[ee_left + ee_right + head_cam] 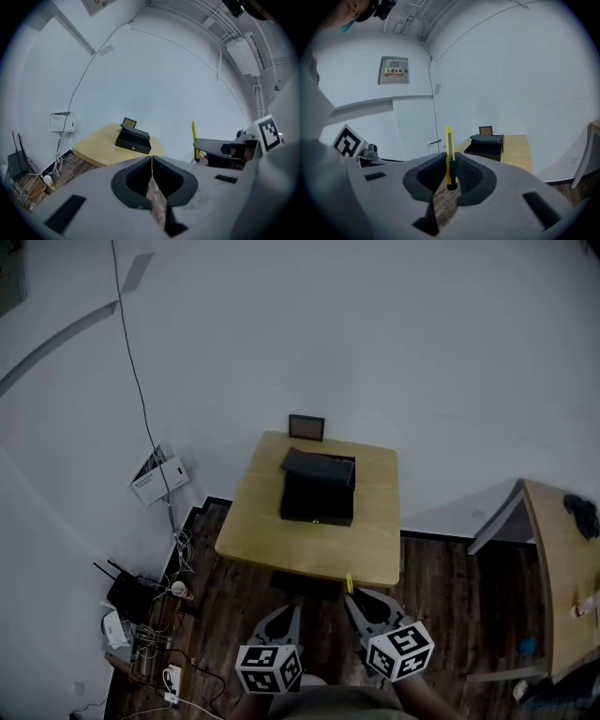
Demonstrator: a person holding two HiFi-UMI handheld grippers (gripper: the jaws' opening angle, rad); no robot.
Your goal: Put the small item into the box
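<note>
- The right gripper (449,163) pinches the small yellow item (448,146), a slim cutter-like stick, low on its body; the item stands upright, rising above the fingertips
- The left gripper (152,165) has its jaws pressed together with nothing between them
- The black box (318,486) sits open on the wooden table (309,554), well ahead of both sets of fingertips
- To do this well, I judge: bring the fingertips over the open box, lower the item inside its walls, then part the jaws; pinch firmly, since the tall item could pivot
- Count: one yellow item, one box, two grippers, one small frame (307,427) beyond the box
</note>
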